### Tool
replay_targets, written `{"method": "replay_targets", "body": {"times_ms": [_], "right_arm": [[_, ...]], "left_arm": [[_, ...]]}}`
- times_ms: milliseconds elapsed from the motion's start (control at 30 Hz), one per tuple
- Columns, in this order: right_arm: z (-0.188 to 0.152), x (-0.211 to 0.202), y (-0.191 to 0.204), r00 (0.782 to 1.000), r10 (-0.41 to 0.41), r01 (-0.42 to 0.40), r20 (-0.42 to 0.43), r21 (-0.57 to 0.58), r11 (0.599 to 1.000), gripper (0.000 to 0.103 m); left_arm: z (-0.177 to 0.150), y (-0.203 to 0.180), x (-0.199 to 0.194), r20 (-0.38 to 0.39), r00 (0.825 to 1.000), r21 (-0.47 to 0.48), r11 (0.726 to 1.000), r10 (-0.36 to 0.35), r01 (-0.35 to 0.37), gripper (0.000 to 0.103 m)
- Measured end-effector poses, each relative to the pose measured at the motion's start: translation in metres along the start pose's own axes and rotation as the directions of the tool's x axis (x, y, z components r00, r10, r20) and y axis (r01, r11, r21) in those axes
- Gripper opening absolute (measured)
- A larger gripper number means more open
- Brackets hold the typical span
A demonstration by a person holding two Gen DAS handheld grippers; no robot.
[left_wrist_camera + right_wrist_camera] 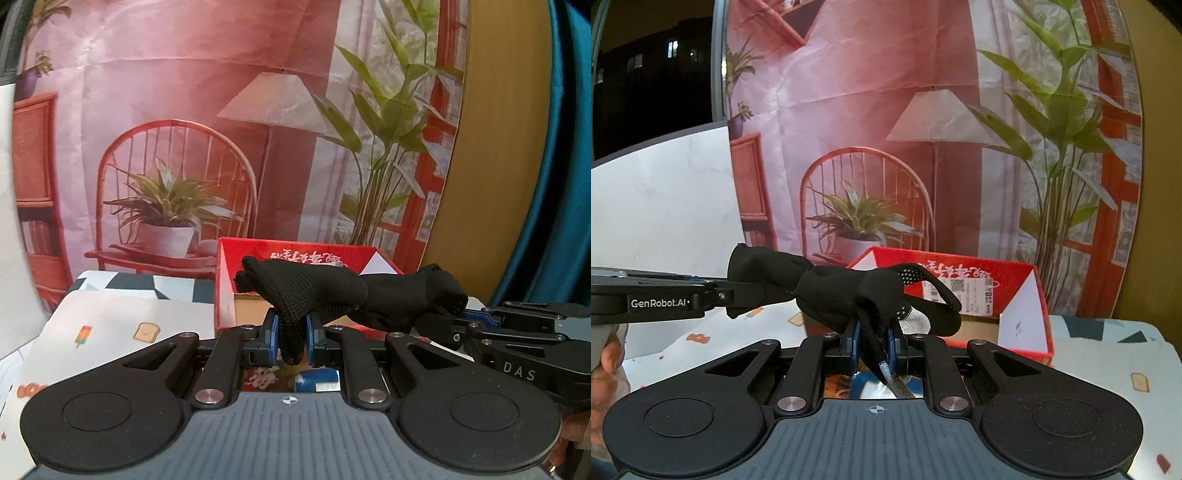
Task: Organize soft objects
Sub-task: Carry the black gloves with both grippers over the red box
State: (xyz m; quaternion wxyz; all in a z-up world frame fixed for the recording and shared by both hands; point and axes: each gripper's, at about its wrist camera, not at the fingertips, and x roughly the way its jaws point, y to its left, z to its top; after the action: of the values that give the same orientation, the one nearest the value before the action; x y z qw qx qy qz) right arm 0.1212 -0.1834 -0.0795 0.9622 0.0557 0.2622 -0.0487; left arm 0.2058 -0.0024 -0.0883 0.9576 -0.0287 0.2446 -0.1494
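Black glove (pixel 332 295) held in the air between both tools, stretched roughly 9 to 3 o'clock across the left wrist view. Left gripper (pixel 291 328) clamped narrow on a knit fold of the glove; blue pads (pixel 272 332) pressed against fabric on both sides. Right gripper (pixel 873 341) likewise closed tight on the other end, cuff and grey trim hanging down between its jaws. Dotted palm grip visible in the right wrist view.

Red cardboard box (pixel 295 254) open at 12 o'clock, just behind the glove; interior mostly hidden, contents not determinable. Printed table cover (pixel 110 325) below at 9 o'clock.

Progress estimate: glove lifted and spread, not yet folded or placed. Remaining, judged from layout: fold or bunch, carry forward over box rim, release. No other soft items in view.
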Motion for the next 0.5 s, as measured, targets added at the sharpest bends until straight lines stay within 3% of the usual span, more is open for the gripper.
{"method": "replay_targets", "body": {"times_ms": [500], "right_arm": [[0.028,0.074,-0.066,0.993,-0.019,0.021,-0.114,0.017,1.000,0.013]], "left_arm": [[0.034,-0.002,0.099,-0.138,0.989,-0.001,0.999,-0.052,0.052,0.016]]}}
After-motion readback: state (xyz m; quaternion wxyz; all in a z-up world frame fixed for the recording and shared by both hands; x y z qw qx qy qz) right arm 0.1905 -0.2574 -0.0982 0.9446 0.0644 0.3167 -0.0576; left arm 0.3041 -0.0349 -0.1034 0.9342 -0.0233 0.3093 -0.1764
